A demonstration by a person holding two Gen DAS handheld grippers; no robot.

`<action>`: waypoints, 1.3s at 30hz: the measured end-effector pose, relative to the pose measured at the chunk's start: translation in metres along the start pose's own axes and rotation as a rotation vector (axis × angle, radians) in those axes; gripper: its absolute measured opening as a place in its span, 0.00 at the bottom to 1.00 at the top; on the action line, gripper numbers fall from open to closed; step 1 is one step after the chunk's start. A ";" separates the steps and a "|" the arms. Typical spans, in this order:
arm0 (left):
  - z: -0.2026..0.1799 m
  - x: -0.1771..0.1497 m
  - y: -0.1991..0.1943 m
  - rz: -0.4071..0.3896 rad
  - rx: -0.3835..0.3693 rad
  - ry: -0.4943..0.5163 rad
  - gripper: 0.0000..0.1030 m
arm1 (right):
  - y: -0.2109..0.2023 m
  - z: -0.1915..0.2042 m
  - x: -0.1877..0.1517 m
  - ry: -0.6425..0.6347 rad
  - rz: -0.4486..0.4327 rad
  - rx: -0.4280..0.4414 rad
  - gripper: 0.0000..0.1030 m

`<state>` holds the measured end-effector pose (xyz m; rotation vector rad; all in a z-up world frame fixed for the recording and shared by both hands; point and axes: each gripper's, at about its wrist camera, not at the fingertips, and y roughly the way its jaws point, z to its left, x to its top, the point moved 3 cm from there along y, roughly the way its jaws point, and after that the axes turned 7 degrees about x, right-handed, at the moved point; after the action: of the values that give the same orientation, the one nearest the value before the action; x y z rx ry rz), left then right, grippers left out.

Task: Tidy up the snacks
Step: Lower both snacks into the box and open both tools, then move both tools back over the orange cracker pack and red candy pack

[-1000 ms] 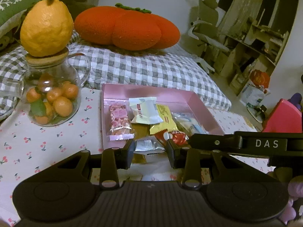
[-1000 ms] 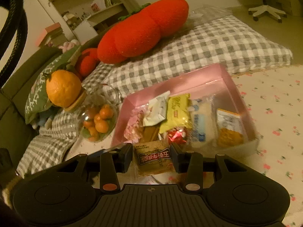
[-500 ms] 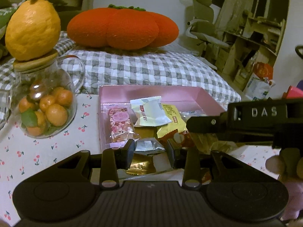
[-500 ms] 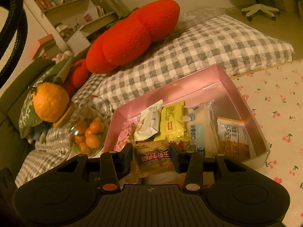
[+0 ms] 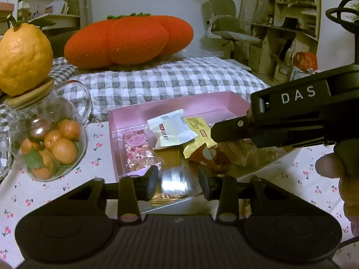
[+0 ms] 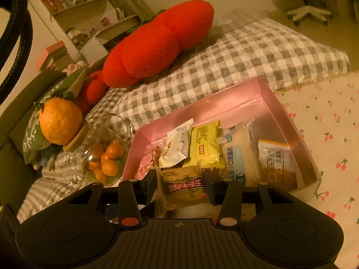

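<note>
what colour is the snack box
Pink snack box; it shows best in the right wrist view.

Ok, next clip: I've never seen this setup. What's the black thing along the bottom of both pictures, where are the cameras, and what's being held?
No robot here: a person holds a hand-held two-finger tool in each hand, each with a fisheye camera looking along its fingers. In the left view, the left tool grips a silver foil packet; the other tool crosses on the right. In the right view, the right tool grips a brown snack packet. Both are at the near end of a pink box of snacks on a cherry-print cloth, beside a glass jar of small oranges.
</note>
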<state>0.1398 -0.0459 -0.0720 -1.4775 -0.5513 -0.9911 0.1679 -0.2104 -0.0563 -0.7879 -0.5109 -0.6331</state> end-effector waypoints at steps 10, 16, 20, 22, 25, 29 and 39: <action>0.011 0.001 -0.004 0.033 0.004 -0.052 0.69 | -0.015 0.000 0.005 0.000 -0.041 0.024 0.66; 0.013 0.003 -0.015 0.062 0.013 -0.100 0.80 | -0.029 0.001 0.004 -0.021 -0.043 0.013 0.72; 0.011 0.003 -0.022 0.084 0.006 -0.095 0.85 | -0.040 0.004 -0.001 -0.063 -0.037 0.003 0.79; 0.012 0.001 -0.026 0.094 0.000 -0.096 0.87 | -0.046 0.005 -0.005 -0.086 -0.032 -0.006 0.83; 0.015 -0.002 -0.031 0.117 -0.006 -0.106 0.90 | -0.056 0.004 -0.012 -0.123 -0.016 -0.031 0.86; 0.018 -0.008 -0.037 0.147 -0.010 -0.119 0.94 | -0.070 -0.001 -0.021 -0.170 0.010 -0.069 0.86; 0.022 -0.026 -0.047 0.209 -0.047 -0.132 0.97 | -0.093 -0.019 -0.044 -0.265 0.056 -0.158 0.92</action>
<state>0.0938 -0.0115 -0.0653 -1.6147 -0.4587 -0.7518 0.0770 -0.2612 -0.0506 -1.0402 -0.6835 -0.5241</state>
